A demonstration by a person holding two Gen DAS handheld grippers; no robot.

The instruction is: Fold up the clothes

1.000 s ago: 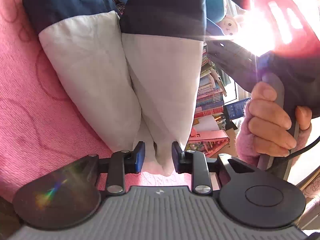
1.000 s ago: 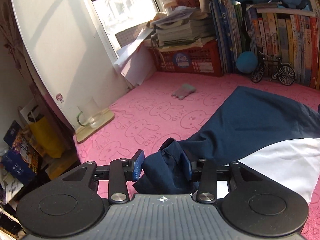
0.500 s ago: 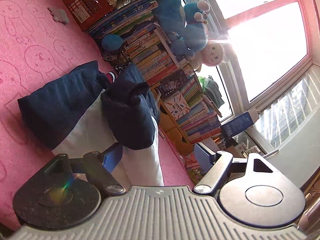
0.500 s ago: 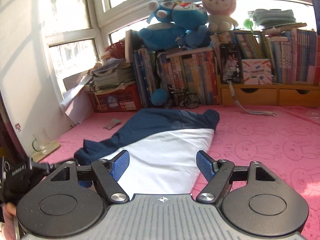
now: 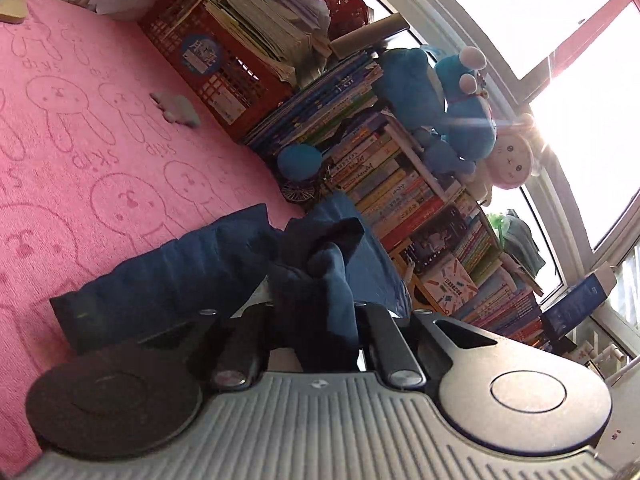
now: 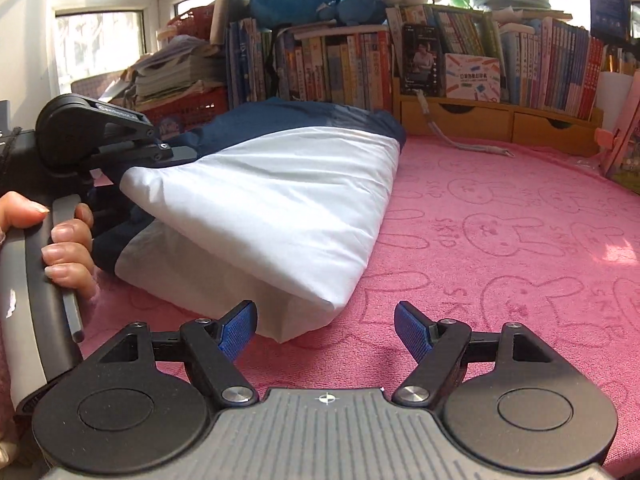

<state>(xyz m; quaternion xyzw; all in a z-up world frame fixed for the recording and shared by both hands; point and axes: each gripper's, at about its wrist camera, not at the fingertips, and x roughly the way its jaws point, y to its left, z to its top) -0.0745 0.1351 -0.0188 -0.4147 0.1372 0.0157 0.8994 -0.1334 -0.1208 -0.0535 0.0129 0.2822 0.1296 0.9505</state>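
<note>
Just ahead of our right tool (image 6: 325,326), a little to its left, lies the near corner of the folded garment (image 6: 280,216), a navy-and-white piece resting on the pink rabbit-print cover (image 6: 500,240). Its long axis runs away from us toward the bookshelf (image 6: 440,64), white half nearest, navy half at the far end. The right tool's blue pads stand wide apart with nothing between them; the left pad (image 6: 239,326) sits just beside the white corner, and we cannot tell whether it touches.

Our left tool (image 5: 316,320) is clamped shut on a bunched navy part of the same garment, at its left side as the right camera sees it, with our left hand (image 6: 66,236) on the handle there.

We judge the next fold turns on that near white edge: the right tool is the closer one to it and would need to shift slightly left to straddle the corner, while the left already holds the navy side.
</note>
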